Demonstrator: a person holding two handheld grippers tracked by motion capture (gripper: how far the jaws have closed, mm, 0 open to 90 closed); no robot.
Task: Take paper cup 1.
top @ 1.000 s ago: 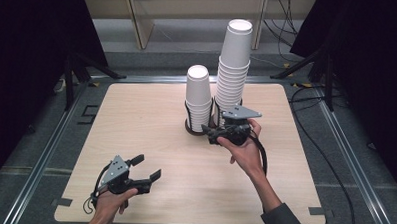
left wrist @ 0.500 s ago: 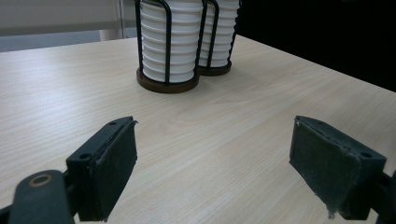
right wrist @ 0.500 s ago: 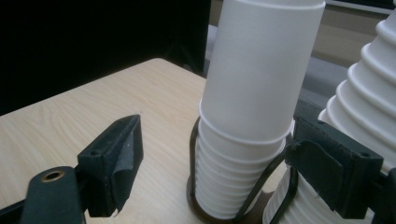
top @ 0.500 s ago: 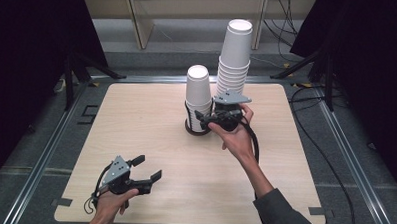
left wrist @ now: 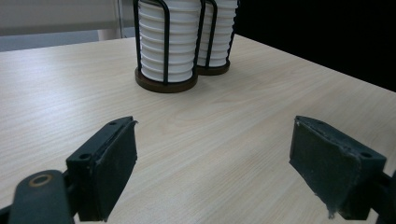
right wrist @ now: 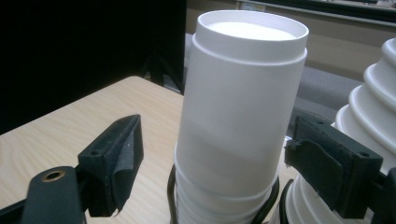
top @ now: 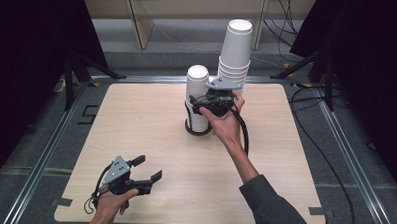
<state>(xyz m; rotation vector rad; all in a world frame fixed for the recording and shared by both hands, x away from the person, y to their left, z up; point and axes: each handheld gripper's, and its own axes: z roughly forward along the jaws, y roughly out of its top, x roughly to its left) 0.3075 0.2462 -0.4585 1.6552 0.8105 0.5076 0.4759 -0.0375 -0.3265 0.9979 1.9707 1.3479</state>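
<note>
My right arm reaches forward over the desk (top: 136, 115), the forearm going up from the near edge toward 11 o'clock in the high view, with the sleeve at the elbow and the wrist almost straight. My right hand (top: 225, 124) holds the right tool (top: 199, 104) raised above the desk surface, pointing toward 9 o'clock, at the upper part of the shorter cup stack (top: 197, 99). In the right gripper view the top cup (right wrist: 243, 102) of this stack stands upright between the two black jaws; they are spread, one on each side of the cup, and I see a gap between each pad and the white wall, so nothing is pinched. The shorter cup stack sits in a black wire holder (left wrist: 166, 46) on a dark round base, a little behind the middle of the desk. The taller cup stack (top: 234, 53) stands just beside it, at 2 o'clock from it in the high view, in the same kind of holder. My left hand (top: 111, 201) rests at the near edge of the desk, at about 7 o'clock from the stacks and well apart from them. The left tool (top: 149, 170) lies low over the wood, pointing toward 2 o'clock, its jaws spread with only bare desk between them.
</note>
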